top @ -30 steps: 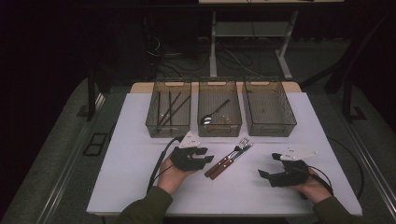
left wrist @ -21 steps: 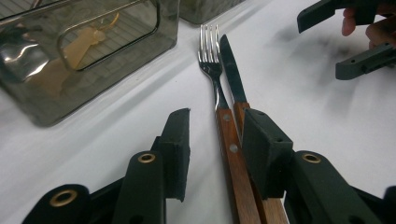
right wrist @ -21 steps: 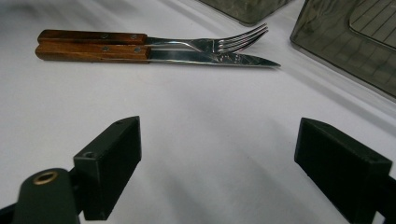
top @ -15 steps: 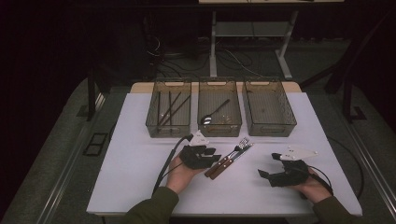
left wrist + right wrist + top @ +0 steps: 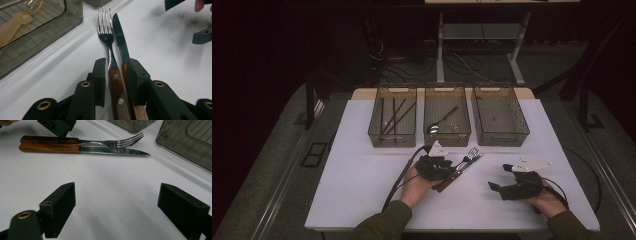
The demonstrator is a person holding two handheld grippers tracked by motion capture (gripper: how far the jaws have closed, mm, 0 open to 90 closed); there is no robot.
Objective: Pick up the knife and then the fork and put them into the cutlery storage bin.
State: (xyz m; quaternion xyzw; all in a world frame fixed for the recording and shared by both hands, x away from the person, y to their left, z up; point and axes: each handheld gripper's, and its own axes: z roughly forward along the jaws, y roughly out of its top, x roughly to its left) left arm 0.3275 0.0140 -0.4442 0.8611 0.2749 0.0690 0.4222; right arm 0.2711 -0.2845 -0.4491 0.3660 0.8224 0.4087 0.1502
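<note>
In the left gripper view, a fork [image 5: 108, 42] and a knife [image 5: 120, 42] with wooden handles are seen side by side on the white desk [image 5: 175, 70], running up the middle of the frame. Both handles are straddled by the left gripper [image 5: 116, 75], whose jaws are set narrowly around them without yet being pressed closed. In the high view, the right gripper [image 5: 502, 180] is held at lower right of the frame, well apart from the cutlery, with its jaws spread wide and nothing between them.
</note>
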